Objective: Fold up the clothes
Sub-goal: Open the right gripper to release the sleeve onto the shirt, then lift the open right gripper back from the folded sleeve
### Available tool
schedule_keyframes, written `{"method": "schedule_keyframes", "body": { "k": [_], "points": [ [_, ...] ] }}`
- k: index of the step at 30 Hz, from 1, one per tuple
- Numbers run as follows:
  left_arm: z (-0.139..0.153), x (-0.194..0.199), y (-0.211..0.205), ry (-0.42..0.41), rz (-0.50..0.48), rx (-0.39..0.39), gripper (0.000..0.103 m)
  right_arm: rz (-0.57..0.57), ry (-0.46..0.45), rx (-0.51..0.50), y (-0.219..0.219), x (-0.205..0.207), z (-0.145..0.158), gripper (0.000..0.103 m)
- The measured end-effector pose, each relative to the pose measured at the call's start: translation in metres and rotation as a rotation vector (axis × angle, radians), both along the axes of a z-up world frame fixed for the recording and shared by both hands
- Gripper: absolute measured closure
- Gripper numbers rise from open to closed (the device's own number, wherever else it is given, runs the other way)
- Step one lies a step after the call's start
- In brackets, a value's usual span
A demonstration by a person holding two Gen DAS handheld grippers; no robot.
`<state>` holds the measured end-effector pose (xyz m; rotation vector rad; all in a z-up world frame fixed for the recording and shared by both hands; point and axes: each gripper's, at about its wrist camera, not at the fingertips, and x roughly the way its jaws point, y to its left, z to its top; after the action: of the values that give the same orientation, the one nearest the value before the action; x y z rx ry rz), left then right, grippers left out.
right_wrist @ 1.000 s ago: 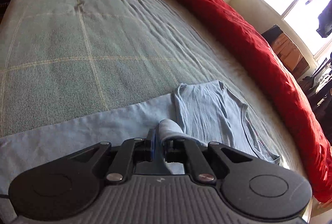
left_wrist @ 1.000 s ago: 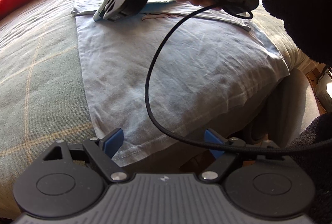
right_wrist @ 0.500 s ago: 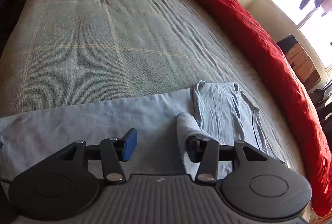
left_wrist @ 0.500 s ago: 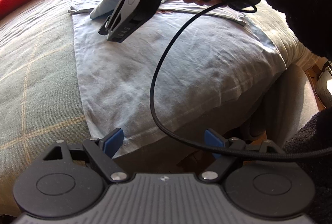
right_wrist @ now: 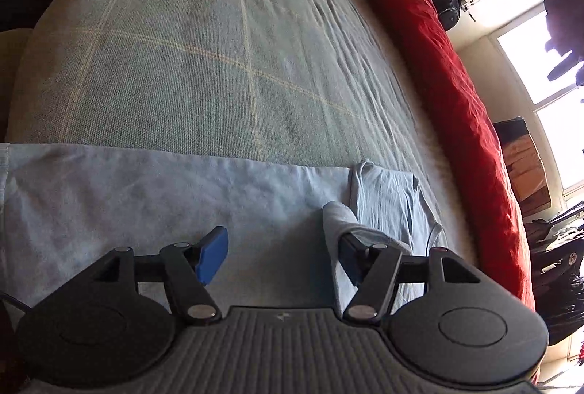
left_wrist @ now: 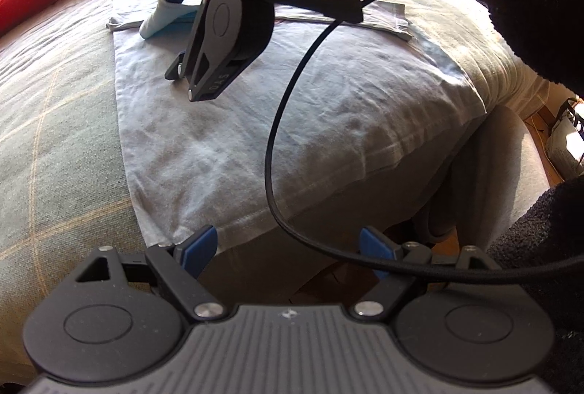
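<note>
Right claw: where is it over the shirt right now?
In the left wrist view, the right claw hangs open at the far end of the blue shirt, a fabric flap draped on one finger.

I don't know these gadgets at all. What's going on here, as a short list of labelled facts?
Place: bed with a green checked cover
Garment: light blue T-shirt, spread flat, its hem at the bed's edge
Left gripper: open, empty, at the hem
Right gripper: open, a fold of sleeve draped over one finger
Alongside: red quilt on the far side
Also seen: black cable hanging over the shirt
</note>
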<state>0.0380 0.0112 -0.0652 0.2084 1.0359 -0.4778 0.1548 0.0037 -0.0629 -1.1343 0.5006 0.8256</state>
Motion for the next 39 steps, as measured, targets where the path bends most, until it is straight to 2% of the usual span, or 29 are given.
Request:
{"method": "schedule_keyframes", "body": {
  "k": [2, 3, 5, 12, 15, 19, 22, 32, 35, 37, 39],
  "points": [
    [0.002, -0.001, 0.0, 0.004, -0.004, -0.017, 0.018, -0.028, 0.024, 0.022, -0.002, 0.003, 0.002, 0.033],
    [0.003, -0.002, 0.0, 0.005, -0.008, -0.025, 0.018, -0.042, 0.037, 0.034, -0.004, 0.005, 0.003, 0.029],
    [0.006, -0.004, -0.001, 0.0, -0.021, -0.041, 0.018, -0.093, 0.102, 0.068, -0.009, 0.014, 0.005, 0.026],
    [0.017, -0.01, -0.005, -0.018, -0.054, -0.1, 0.018, -0.376, 0.389, 0.403, -0.058, 0.056, 0.014, 0.026],
    [0.022, -0.01, -0.008, -0.02, -0.067, -0.125, 0.018, -0.491, 0.502, 0.613, -0.09, 0.071, 0.019, 0.026],
    [0.028, -0.011, -0.012, -0.024, -0.089, -0.16, 0.018, -0.602, 0.557, 0.753, -0.117, 0.084, 0.018, 0.026],
    [0.034, -0.013, -0.016, -0.033, -0.109, -0.176, 0.018, -0.66, 0.535, 0.795, -0.132, 0.088, 0.014, 0.026],
    [0.03, -0.016, -0.017, -0.017, -0.125, -0.126, 0.018, -0.83, 0.521, 0.897, -0.193, 0.11, 0.007, 0.026],
    [0.036, -0.019, -0.013, -0.026, -0.138, -0.107, 0.018, -0.867, 0.546, 0.935, -0.214, 0.117, 0.006, 0.035],
    [0.041, -0.019, -0.008, -0.032, -0.147, -0.09, 0.018, -0.894, 0.58, 0.976, -0.229, 0.123, 0.004, 0.047],
    [0.043, -0.015, -0.002, -0.036, -0.135, -0.068, 0.018, -0.923, 0.619, 1.029, -0.243, 0.129, 0.001, 0.05]
  ]
}}
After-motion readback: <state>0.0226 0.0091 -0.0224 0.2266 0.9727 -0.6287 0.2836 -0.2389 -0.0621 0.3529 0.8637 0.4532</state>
